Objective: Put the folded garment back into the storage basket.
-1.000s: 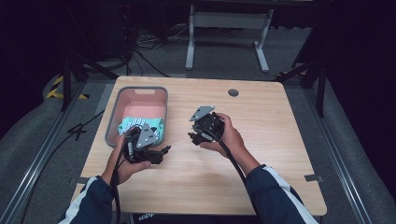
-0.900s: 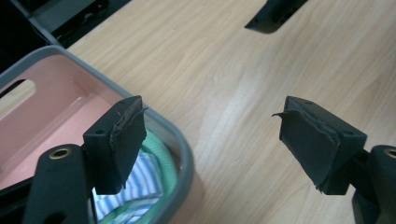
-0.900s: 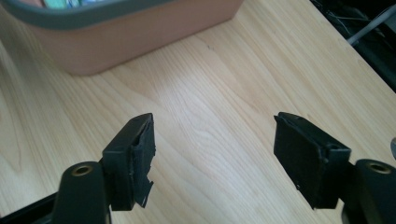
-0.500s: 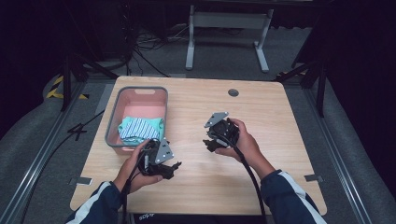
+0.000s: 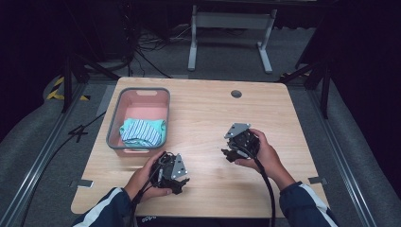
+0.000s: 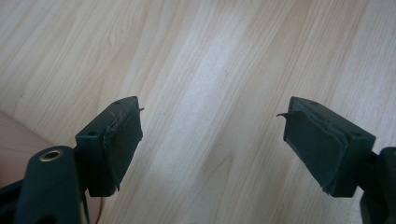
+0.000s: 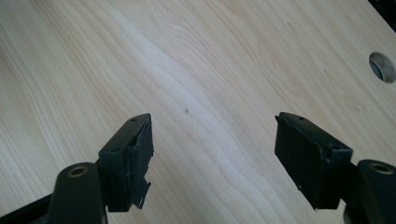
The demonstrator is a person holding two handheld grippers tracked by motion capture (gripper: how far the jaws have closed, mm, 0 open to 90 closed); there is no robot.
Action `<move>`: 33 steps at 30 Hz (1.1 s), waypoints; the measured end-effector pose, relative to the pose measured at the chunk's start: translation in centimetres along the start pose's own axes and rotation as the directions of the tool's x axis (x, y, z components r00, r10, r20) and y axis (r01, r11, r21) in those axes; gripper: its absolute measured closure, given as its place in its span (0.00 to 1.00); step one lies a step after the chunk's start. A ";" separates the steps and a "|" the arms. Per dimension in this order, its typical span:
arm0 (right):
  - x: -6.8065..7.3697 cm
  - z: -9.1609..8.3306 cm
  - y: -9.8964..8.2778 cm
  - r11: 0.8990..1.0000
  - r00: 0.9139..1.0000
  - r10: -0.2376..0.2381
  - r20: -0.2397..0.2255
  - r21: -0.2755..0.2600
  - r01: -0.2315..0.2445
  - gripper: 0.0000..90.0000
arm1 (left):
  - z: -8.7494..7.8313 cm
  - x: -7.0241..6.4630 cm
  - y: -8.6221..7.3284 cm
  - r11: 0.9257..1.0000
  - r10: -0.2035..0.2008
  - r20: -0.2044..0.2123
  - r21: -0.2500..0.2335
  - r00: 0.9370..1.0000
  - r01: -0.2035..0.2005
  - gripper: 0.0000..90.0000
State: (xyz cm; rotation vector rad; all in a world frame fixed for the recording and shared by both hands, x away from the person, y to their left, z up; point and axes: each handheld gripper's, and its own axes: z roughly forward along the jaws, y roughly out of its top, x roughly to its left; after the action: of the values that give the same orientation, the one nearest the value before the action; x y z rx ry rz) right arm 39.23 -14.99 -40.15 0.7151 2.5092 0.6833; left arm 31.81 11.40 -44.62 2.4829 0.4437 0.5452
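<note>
Striped cloth (image 5: 140, 132) lies folded inside the pink basket (image 5: 113, 124) near the desk's left edge; left gripper (image 5: 182, 182) and right gripper (image 5: 226, 154) hover released, empty.

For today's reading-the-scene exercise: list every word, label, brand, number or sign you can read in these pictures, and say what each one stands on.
One text only: small white lettering on the dark front edge of the table, near the bottom of the high view; it is too small and blurred to read.
No readable text on the basket, the striped cloth, the left gripper or the right gripper.
</note>
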 end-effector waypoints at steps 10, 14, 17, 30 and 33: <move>-0.1 -1.0 -4.4 0.999 0.999 0.040 0.015 -0.006 -0.040 0.32 | 1.0 -0.2 -0.6 1.000 0.006 0.036 0.023 0.999 -0.007 0.21; -0.2 -1.5 -6.2 0.998 0.998 0.054 0.012 -0.026 -0.054 0.32 | 1.4 -0.3 -0.7 1.000 0.007 0.052 0.027 0.999 -0.008 0.21; -0.3 -1.7 -7.3 0.997 0.998 0.067 0.007 -0.039 -0.066 0.32 | 1.6 -0.2 -0.9 1.000 -0.002 0.076 0.025 0.997 0.000 0.20; -1.0 -2.4 -14.6 0.976 0.978 0.206 -0.017 -0.069 -0.206 0.30 | 1.9 0.7 -3.0 0.988 -0.134 0.198 -0.046 0.971 0.146 0.20; -1.2 -2.5 -16.1 0.968 0.971 0.237 -0.019 -0.076 -0.238 0.30 | 2.3 1.0 -3.4 0.979 -0.174 0.228 -0.063 0.958 0.192 0.18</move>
State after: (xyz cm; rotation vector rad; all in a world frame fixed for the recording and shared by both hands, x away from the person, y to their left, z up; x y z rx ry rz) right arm 32.99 -28.53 -46.93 0.9959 2.4135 0.8632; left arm 33.09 13.53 -48.03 2.3565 0.5426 0.2042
